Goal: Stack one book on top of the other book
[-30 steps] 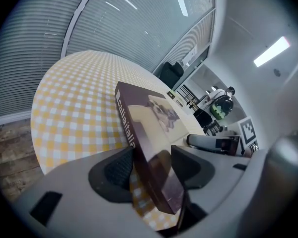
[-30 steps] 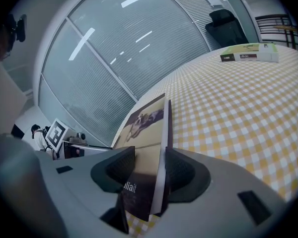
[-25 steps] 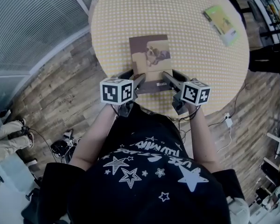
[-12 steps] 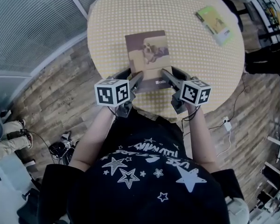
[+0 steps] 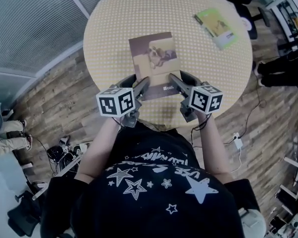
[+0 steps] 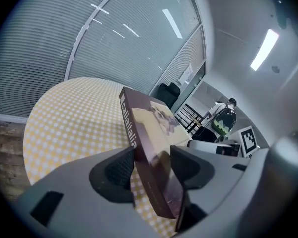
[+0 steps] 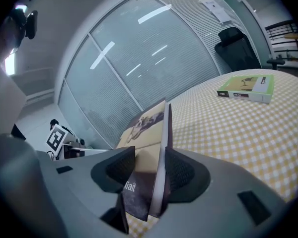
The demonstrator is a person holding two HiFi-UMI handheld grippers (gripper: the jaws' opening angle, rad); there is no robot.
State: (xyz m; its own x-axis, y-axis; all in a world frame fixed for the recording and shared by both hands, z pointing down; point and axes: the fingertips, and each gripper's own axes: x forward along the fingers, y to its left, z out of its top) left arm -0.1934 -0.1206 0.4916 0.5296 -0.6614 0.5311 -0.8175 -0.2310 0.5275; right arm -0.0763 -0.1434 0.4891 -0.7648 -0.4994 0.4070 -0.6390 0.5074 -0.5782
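A brown book [image 5: 154, 58] with a dog picture on its cover is held over the round yellow-checked table [image 5: 114, 29]. My left gripper [image 5: 140, 85] is shut on its near left corner and my right gripper [image 5: 175, 82] is shut on its near right corner. In the left gripper view the brown book [image 6: 148, 130] stands between the pads of the left gripper [image 6: 151, 167], spine side showing. The right gripper [image 7: 149, 175] clamps the brown book [image 7: 145, 128] at its page edge. The green book [image 5: 216, 28] lies flat at the table's far right, also in the right gripper view as the green book [image 7: 247, 88].
The table's edge runs just in front of the person's body. Wooden floor [image 5: 49, 118] surrounds it, with cables and gear at the left. A glass wall with blinds [image 6: 114, 38] stands behind. An office chair [image 7: 234, 46] is beyond the table.
Both grippers have lifted the brown book and carried it a little farther over the table. Their grip on it is unchanged. The green book has not moved on the cloth.
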